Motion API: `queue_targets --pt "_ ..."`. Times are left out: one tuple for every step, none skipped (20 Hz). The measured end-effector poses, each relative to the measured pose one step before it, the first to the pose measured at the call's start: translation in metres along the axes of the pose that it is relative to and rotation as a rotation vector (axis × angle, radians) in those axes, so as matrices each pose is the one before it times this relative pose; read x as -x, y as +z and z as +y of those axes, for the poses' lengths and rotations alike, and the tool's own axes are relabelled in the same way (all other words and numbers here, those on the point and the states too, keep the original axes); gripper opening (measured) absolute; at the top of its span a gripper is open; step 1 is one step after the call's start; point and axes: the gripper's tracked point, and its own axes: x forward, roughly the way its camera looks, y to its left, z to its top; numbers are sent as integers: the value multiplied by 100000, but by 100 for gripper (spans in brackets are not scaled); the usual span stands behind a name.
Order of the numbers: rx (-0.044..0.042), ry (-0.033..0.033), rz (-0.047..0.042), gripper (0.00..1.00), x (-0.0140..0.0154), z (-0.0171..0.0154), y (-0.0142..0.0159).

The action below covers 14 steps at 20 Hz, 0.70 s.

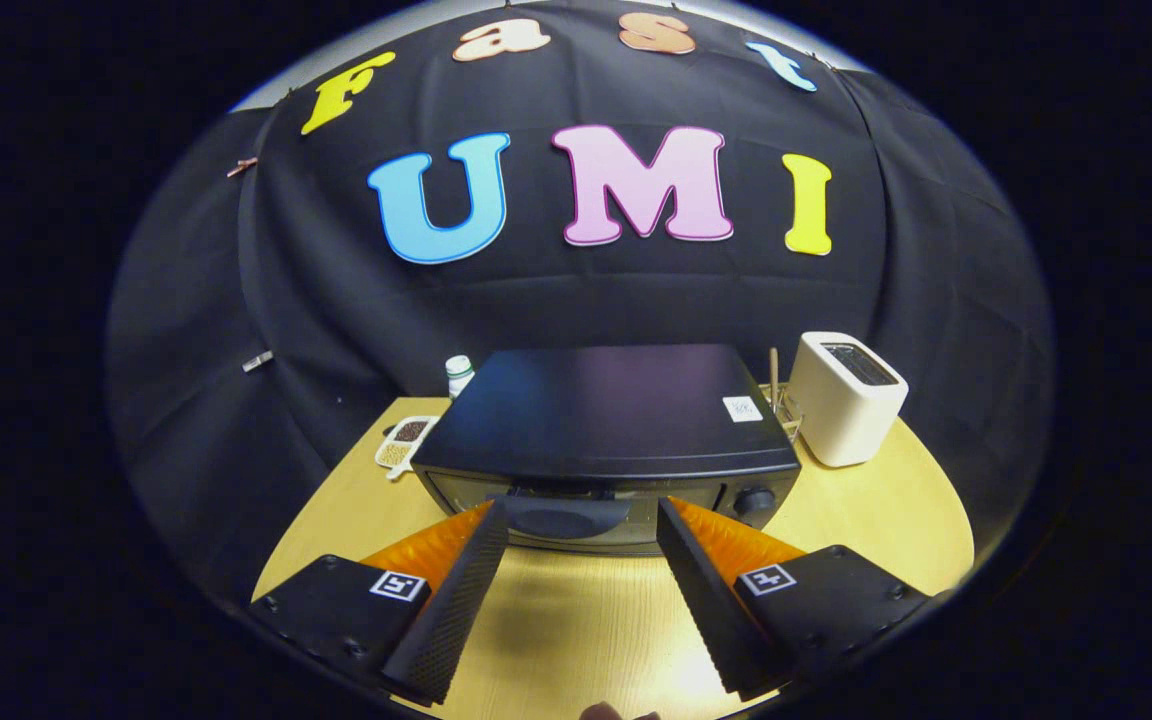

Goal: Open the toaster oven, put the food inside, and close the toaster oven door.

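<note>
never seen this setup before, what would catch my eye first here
The black toaster oven sits mid-table just ahead of the open gripper, its door shut and its handle between the fingertips. A white pop-up toaster stands to its right on the wooden table. Behind its left corner are a small white bottle and a divided dish of what look like seeds.

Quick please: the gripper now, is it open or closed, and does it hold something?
Gripper: open, holding nothing; fingers spread either side of the toaster oven door handle, not pressing it.
</note>
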Motion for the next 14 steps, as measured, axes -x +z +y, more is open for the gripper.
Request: queue_targets --pt "-25 659 -2241 98 632 -239 1188" --pt "210 186 -1780 97 759 -480 935" --pt "-337 112 -2134 98 700 -443 1160" --pt "-884 -194 -2173 98 723 -536 1049" --pt "-1181 -792 -2284 97 635 -820 1111" --pt "-1188 -874 -2017 97 646 -835 1146" --pt "-1080 -815 -1266 97 433 -743 839" --pt "-1264 -1330 -510 97 522 -936 522" --pt "-1364 -1321 -1210 97 398 -977 652" --pt "-743 -1493 -1602 98 477 -1088 748" --pt "-86 -1469 -1771 97 553 -1062 819" --pt "927 -1137 -2792 98 446 -1040 1016" --pt "1623 -1071 -2582 98 329 -1015 979" --pt "1533 -813 -2367 98 332 -1008 1142"
